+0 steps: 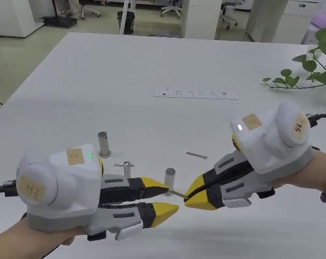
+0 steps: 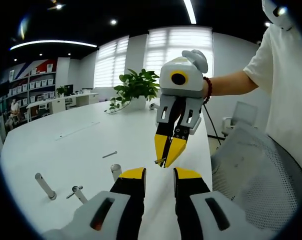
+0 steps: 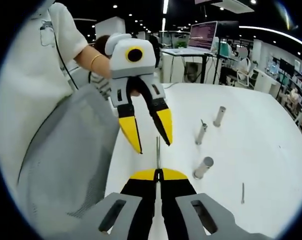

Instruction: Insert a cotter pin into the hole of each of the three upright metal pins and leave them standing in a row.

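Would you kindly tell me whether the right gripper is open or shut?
Shut: on the right gripper the yellow jaws meet, pinching a thin cotter pin that pokes forward.

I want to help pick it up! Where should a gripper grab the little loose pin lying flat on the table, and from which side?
Probably from straight above, because the loose cotter pin lies flat on the table with open space around it. Set the jaws across its thin shaft, near one end, so that they close on its two long sides. That leaves the other end free for inserting.
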The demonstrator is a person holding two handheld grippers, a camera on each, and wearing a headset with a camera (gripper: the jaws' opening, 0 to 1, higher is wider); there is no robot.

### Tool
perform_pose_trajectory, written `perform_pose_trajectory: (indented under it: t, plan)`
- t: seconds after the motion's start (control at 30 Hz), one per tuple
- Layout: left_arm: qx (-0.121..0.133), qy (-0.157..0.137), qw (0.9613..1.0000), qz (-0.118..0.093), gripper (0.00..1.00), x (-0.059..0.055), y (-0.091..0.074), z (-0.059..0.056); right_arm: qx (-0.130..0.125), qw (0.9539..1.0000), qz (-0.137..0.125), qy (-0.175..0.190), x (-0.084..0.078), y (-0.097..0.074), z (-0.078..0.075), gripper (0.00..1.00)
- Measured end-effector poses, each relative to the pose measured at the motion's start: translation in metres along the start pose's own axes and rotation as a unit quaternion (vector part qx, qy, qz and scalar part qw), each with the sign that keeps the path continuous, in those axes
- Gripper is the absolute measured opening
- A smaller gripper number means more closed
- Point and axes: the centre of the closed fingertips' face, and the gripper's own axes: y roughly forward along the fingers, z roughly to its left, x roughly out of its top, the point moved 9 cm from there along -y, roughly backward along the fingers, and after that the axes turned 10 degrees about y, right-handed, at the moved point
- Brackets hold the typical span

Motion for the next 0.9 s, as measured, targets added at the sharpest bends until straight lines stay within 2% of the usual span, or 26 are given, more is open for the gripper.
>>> perform_pose_trajectory:
  t: [0.07, 0.17, 0.3, 0.37, 0.53, 0.7, 0.9]
  plan:
    - [0.010, -0.001, 0.9999, -0.001, 0.25, -0.002, 0.000, 0.000, -0.012, 0.9999, 0.009, -0.001, -0.002, 0.001, -0.003, 0.02]
    - [0.031, -0.001, 0.9995, 0.006, 0.27, -0.007, 0.001, 0.001, -0.030, 0.9988, 0.038, -0.008, -0.008, 0.002, -0.009, 0.02]
    - [0.060, -0.006, 0.9980, 0.020, 0.28, -0.014, 0.003, 0.005, -0.049, 0.9974, 0.052, -0.007, -0.011, 0.002, -0.016, 0.02]
    - [0.066, -0.005, 0.9976, 0.023, 0.28, -0.016, 0.004, 0.006, -0.055, 0.9968, 0.058, -0.007, -0.012, 0.002, -0.019, 0.02]
    - [0.104, -0.009, 0.9939, 0.034, 0.28, -0.022, 0.006, 0.013, -0.080, 0.9940, 0.074, -0.005, -0.014, 0.000, -0.030, 0.02]
    - [0.124, -0.012, 0.9913, 0.042, 0.29, -0.026, 0.011, 0.018, -0.097, 0.9912, 0.089, -0.002, -0.017, 0.000, -0.037, 0.02]
    - [0.143, -0.019, 0.9881, 0.053, 0.28, -0.032, 0.016, 0.024, -0.105, 0.9891, 0.103, -0.003, -0.017, 0.003, -0.042, 0.02]
